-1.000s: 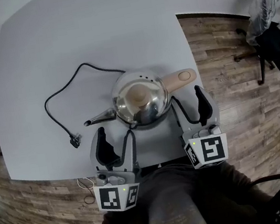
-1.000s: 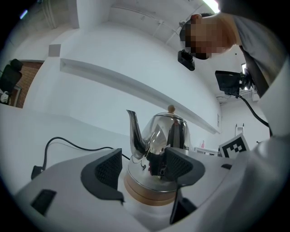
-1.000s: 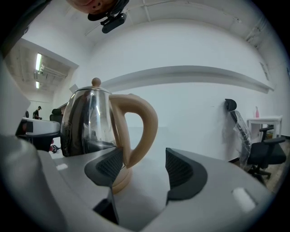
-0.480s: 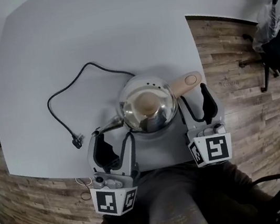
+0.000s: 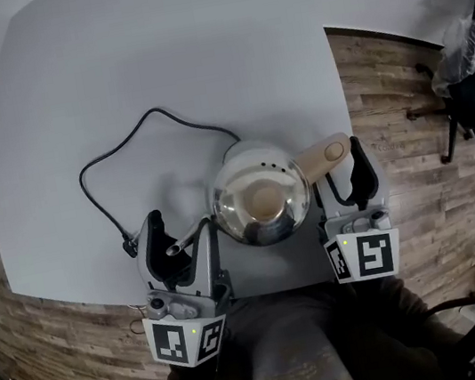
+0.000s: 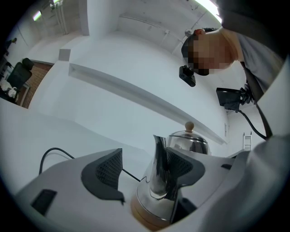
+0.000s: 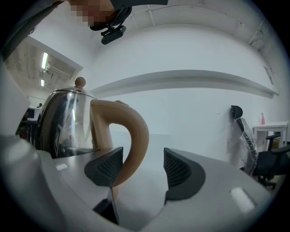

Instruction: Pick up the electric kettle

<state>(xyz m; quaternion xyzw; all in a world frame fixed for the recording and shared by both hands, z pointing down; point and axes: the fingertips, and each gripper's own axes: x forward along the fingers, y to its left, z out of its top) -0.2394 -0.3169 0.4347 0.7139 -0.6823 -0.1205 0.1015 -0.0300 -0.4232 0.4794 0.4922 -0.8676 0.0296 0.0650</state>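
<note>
My left gripper [image 5: 178, 232] was open around the electric kettle [image 5: 262, 203]'s spout [image 6: 158, 167]. My right gripper [image 5: 344, 178] was open too, so I should center it on the handle [image 7: 131, 136], then squeeze.

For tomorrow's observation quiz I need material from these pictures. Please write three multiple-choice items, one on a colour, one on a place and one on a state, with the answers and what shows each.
1. What colour is the handle of the kettle?
A black; B tan; C red.

2. What stands between the jaws of the left claw?
A the spout; B the handle; C nothing.

3. How is the right claw?
A shut with nothing in it; B open, with the handle at its gap; C shut tight on the handle.

Answers:
1 B: the handle shows tan against the shiny steel body.
2 A: the left gripper view shows the spout rising between the two jaws, close by one of them.
3 B: the right gripper view shows the jaws apart, with the handle's curve in front of one jaw.
</note>
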